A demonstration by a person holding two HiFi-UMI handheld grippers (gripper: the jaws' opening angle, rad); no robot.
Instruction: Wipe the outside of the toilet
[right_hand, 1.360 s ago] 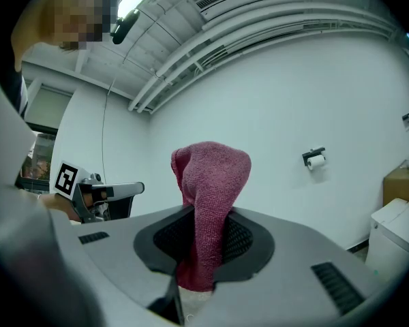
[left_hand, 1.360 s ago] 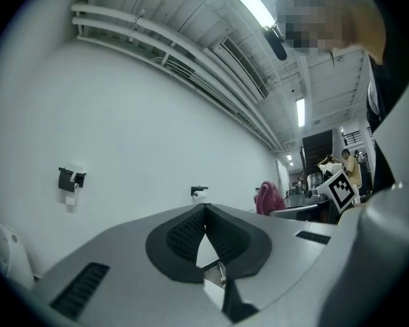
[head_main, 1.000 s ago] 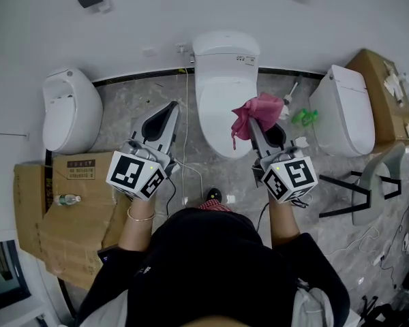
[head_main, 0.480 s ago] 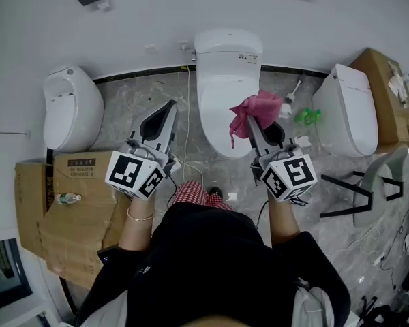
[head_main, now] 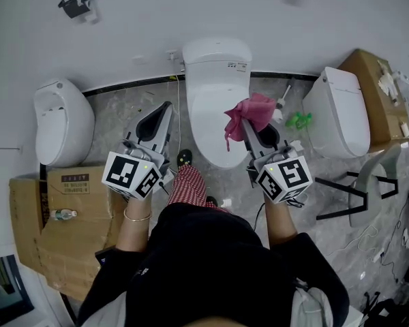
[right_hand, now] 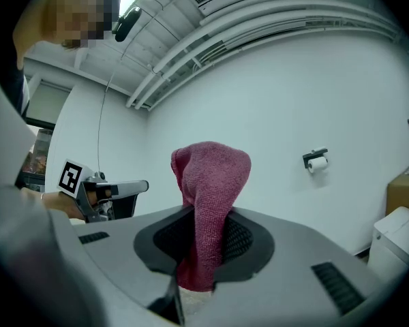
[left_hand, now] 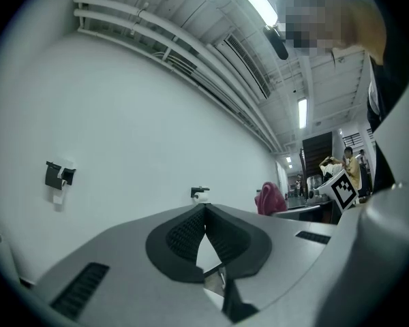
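Note:
A white toilet [head_main: 217,94] with its lid down stands against the far wall in the head view. My right gripper [head_main: 247,122] is shut on a pink cloth [head_main: 249,114], held just off the bowl's right side. In the right gripper view the cloth [right_hand: 211,206] is pinched between the jaws and bunches above them. My left gripper [head_main: 165,107] points at the floor left of the toilet. In the left gripper view its tips [left_hand: 204,208] meet, with nothing between them.
A white urinal-like fixture [head_main: 63,122] sits at left, another white toilet [head_main: 341,113] at right. A toilet brush [head_main: 281,101] and a green object [head_main: 300,120] lie between the toilets. Cardboard [head_main: 51,223] covers the floor at left. A cable [head_main: 178,107] runs down beside the toilet.
The view has shifted: toilet and grippers sit a little further left and up. A leg in red check fabric and a dark shoe have stepped forward between the grippers. Both grippers stay shut.

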